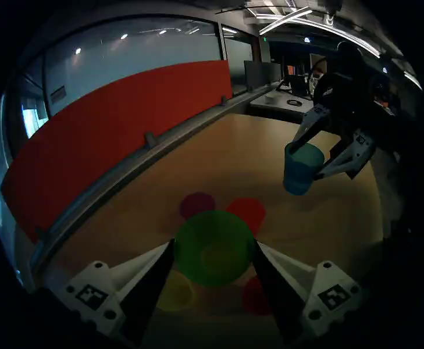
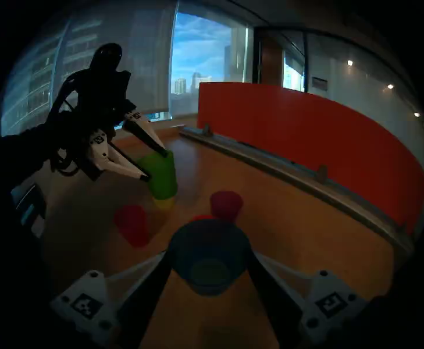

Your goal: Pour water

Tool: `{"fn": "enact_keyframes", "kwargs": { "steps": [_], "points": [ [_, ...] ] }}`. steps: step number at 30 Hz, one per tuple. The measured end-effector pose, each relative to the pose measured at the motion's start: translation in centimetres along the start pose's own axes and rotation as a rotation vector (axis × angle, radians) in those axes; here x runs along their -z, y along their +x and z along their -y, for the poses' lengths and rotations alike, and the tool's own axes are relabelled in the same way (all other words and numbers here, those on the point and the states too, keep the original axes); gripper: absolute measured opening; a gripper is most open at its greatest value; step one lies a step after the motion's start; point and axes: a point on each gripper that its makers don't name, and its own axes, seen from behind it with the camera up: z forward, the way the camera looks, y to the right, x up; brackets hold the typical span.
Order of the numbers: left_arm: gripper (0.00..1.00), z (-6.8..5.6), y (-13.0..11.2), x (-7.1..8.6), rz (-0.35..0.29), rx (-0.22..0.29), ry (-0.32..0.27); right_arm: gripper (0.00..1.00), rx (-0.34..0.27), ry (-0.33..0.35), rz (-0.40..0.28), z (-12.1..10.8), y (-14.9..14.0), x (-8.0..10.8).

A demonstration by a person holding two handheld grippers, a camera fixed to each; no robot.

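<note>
In the left gripper view, my left gripper (image 1: 213, 247) has its jaws closed narrow on a green cup (image 1: 213, 259), one finger pressing each side. The cup sits right between the fingertips, its open mouth facing the camera, lifted above the table (image 1: 229, 151). Around it on the wood I see a purple cup (image 1: 197, 203) and a red cup (image 1: 246, 212) just beyond. A yellow cup (image 1: 175, 292) and a second red cup (image 1: 255, 296) lie nearer, under the fingers. Farther off to the right, the right gripper (image 1: 306, 161) hangs in the air with its jaws clamped on a blue cup (image 1: 300, 170), well apart from the green one. A red partition (image 1: 118, 122) runs along the table's left edge.

In the right gripper view, the blue cup is gripped between my own jaws, low and central, mouth toward the lens. Up and to the left, the left gripper holds the green cup tilted, directly over the yellow cup and close above it. The second red cup stands to the left and the purple one to the right, with the red cup's rim peeking just behind the blue. A window (image 2: 206, 64) shows daylight behind. I cannot tell whether either held cup contains water.
</note>
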Motion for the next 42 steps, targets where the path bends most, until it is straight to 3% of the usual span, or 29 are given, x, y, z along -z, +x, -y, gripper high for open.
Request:
{"fn": "enact_keyframes", "kwargs": {
  "steps": [12, 23, 42],
  "points": [
    [0.9, -0.7, 1.8, 3.0, -0.092, 0.032, 0.026, 0.91, 0.003, -0.012, -0.065, 0.9, 2.5, 1.2],
    [0.91, -0.9, 3.2, 4.1, -0.143, 0.036, 0.04, 0.91, 0.007, -0.021, -0.093, 1.2, 3.6, 1.8],
    [0.91, -1.1, 4.7, 5.3, -0.257, 0.096, 0.042, 0.91, -0.023, -0.017, -0.166, 1.6, 5.5, 2.1]
  ]
}}
